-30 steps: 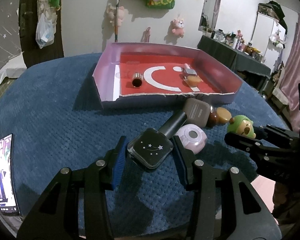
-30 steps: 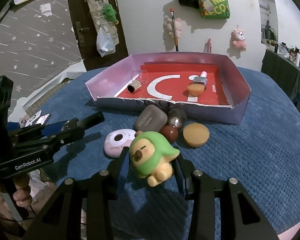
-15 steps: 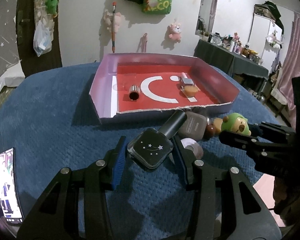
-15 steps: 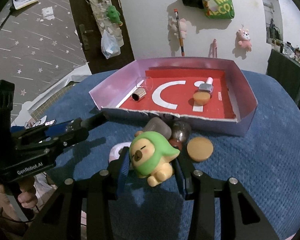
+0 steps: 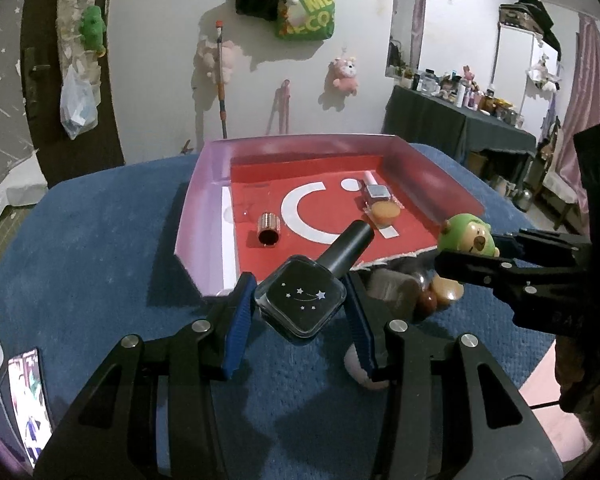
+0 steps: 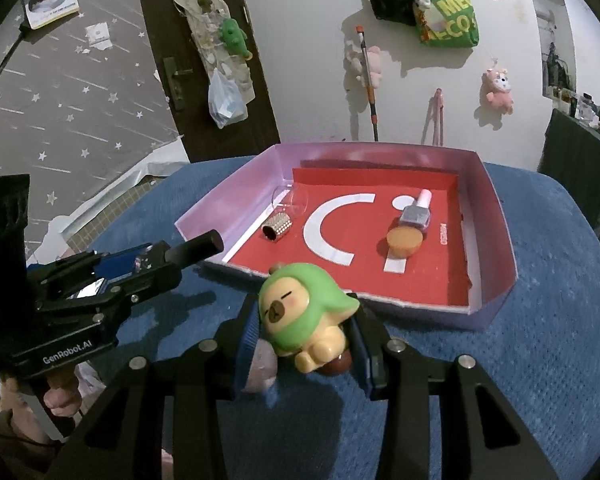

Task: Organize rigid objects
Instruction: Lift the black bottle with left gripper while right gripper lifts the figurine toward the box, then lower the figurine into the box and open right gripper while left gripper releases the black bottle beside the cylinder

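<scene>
My left gripper is shut on a black square bottle with a star pattern and a long dark cap, held above the blue cloth just short of the tray's near wall. My right gripper is shut on a green-hooded capybara figure, also lifted near the front edge of the pink tray. Each gripper shows in the other's view: the right gripper with the figure, the left gripper with the bottle's cap. Inside the tray lie a studded cylinder, a nail polish bottle and an orange lid.
Loose items lie on the blue cloth below the grippers, partly hidden: a grey case, brown round pieces, a pink round thing. A phone lies at the cloth's left edge. A person's hand holds the left gripper's handle.
Both grippers have risen and moved toward the tray with their objects still held. The loose items on the cloth have slid under and behind the fingers in both views.
</scene>
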Tool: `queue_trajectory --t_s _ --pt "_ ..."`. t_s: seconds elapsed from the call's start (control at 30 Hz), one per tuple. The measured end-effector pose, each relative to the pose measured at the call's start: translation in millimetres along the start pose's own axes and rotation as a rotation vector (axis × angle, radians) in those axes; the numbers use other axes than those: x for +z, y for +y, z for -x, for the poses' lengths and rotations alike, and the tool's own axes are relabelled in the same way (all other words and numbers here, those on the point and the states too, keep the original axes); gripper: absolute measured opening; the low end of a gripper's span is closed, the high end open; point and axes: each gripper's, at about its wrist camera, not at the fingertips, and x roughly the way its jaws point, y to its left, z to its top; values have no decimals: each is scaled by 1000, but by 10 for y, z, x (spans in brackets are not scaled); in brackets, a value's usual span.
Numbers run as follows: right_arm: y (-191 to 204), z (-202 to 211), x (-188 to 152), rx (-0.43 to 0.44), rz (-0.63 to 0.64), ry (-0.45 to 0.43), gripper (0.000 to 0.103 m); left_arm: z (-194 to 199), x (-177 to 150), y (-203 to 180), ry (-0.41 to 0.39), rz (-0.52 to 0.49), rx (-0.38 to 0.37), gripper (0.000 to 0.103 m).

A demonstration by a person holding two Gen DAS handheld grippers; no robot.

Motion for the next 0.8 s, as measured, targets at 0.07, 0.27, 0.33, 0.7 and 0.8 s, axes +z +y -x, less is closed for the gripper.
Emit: queue_trajectory --t_s 0.07,0.27,0.33,0.7,0.8 --pt "-15 -32 66 -4 10 3 44 -56 42 13 11 -1 -9 42" --pt "-112 -177 234 4 12 31 44 -236 173 46 44 -10 -29 42" --pt "-158 -239 278 0 7 40 44 -317 218 63 59 -3 -36 42" --pt "-407 -679 367 -28 -22 143 44 -765 327 63 149 -15 -20 42" --pt "-456 -759 366 -31 -33 164 44 -878 328 67 174 -17 -15 42"
